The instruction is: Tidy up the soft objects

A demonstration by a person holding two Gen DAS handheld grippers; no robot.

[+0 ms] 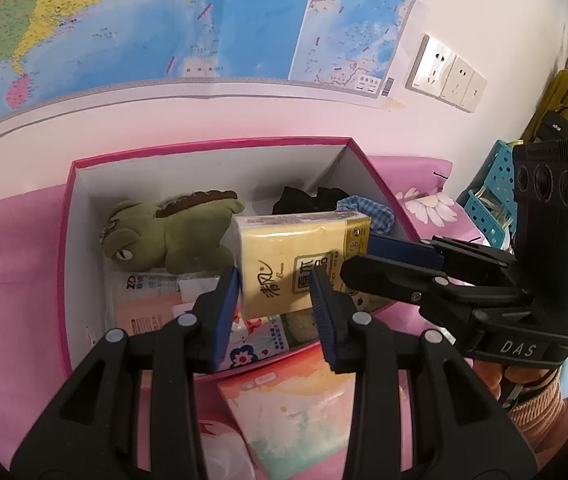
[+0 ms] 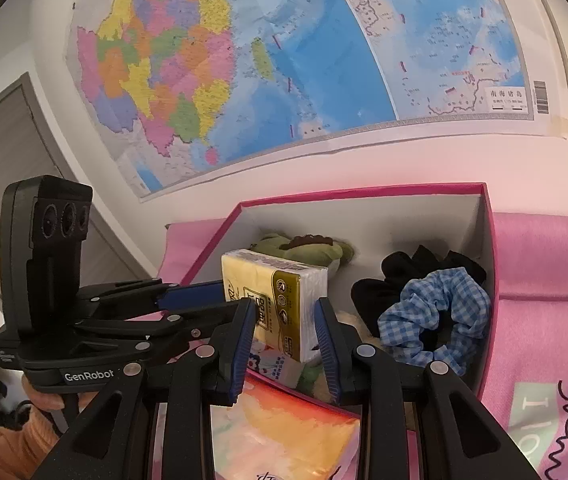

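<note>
A pink cloth (image 1: 8, 280) covers the surface below a wall map (image 1: 164, 20) and sockets (image 1: 446, 74). The yellow tissue pack (image 1: 296, 256) hangs over the pink box (image 1: 80, 168), pinched by both the left hand-held gripper (image 1: 276, 300), marked "GenRobot", and the right hand-held gripper (image 2: 284, 332), marked "DAS".

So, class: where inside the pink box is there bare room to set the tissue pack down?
Bare floor shows between the green plush toy and the black cloth, along the back wall of the box. The near end is crowded with packets.
</note>
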